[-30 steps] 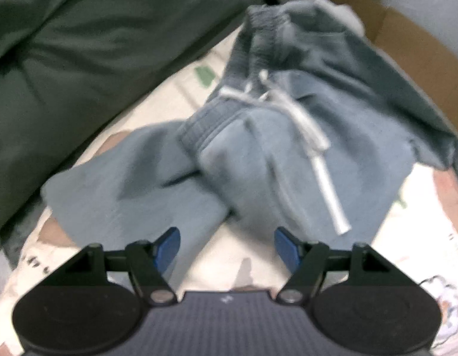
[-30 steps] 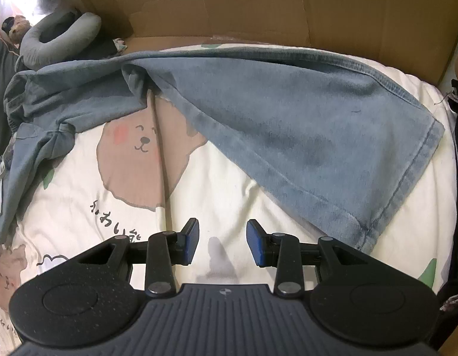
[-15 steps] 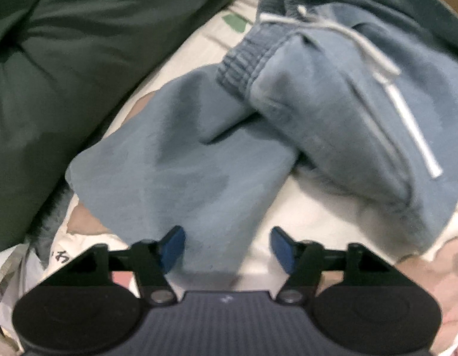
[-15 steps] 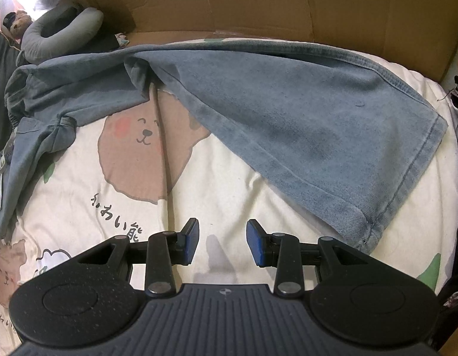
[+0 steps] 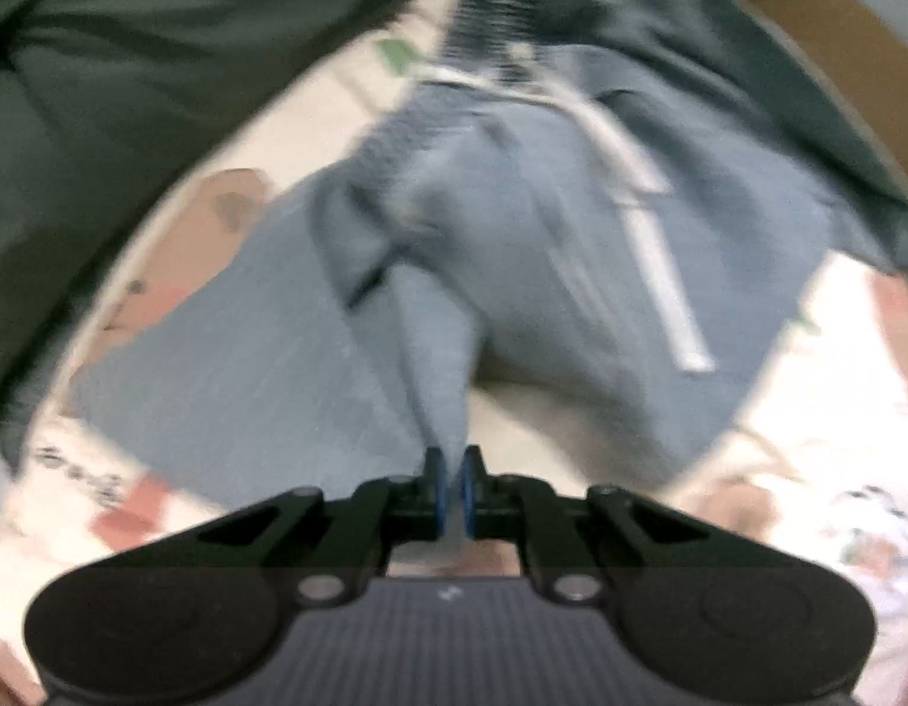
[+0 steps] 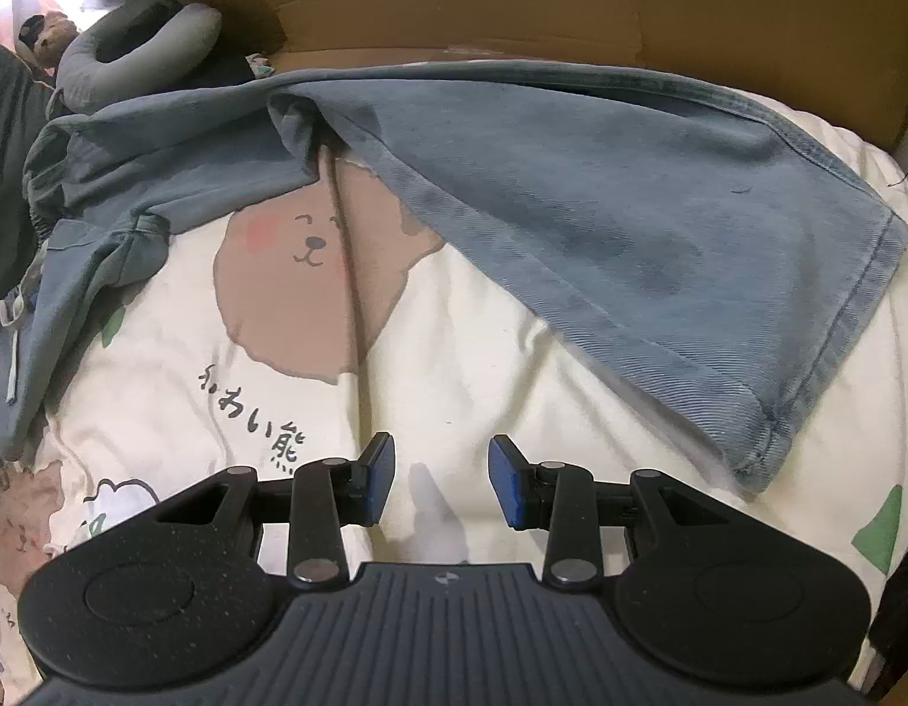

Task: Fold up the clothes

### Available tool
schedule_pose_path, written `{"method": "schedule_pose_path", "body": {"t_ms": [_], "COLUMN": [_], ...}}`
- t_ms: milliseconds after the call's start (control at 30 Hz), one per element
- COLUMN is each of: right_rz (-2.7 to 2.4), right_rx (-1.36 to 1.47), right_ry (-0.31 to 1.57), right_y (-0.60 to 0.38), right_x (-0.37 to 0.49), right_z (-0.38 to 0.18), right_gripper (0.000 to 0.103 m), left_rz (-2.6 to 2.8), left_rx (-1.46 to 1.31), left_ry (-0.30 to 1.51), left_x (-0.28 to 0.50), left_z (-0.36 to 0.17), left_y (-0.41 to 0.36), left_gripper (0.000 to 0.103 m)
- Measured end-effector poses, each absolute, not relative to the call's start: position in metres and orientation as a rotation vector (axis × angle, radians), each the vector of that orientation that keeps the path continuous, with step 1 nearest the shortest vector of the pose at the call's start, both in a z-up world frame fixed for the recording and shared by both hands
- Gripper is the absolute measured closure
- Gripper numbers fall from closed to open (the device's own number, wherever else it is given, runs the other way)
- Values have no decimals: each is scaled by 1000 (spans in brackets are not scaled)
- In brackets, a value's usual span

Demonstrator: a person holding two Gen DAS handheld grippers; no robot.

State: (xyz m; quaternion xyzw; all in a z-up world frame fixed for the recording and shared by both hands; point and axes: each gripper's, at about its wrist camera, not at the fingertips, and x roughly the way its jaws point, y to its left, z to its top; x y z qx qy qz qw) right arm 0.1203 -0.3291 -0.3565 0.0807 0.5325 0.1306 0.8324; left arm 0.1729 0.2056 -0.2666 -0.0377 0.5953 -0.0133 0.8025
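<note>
Left gripper [image 5: 452, 491] pinching trousers [image 5: 512, 270] fold; leg [image 6: 630, 223] stretches rightward.

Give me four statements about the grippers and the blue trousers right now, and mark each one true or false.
1. The left gripper is shut on the blue trousers. True.
2. The right gripper holds the trouser leg's hem. False: it is open, over the bear-print bedding.
3. A pale drawstring lies on the trousers. True.
4. The trousers lie neatly folded. False: they are spread out and crumpled.
</note>
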Motion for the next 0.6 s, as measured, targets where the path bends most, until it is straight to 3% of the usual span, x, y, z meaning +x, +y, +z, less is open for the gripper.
{"method": "schedule_pose_path", "body": {"t_ms": [600], "right_rz": [445], "right_rx": [225], "right_ry": [1149], "right_y": [-293], "right_x": [113], "right_z": [-351], "right_gripper": [61], "left_rz": [-367], "left_rx": [-414], "left_ry": [1242], "left_x": [175], "left_z": [-236], "left_y": [115], "left_gripper": [98]}}
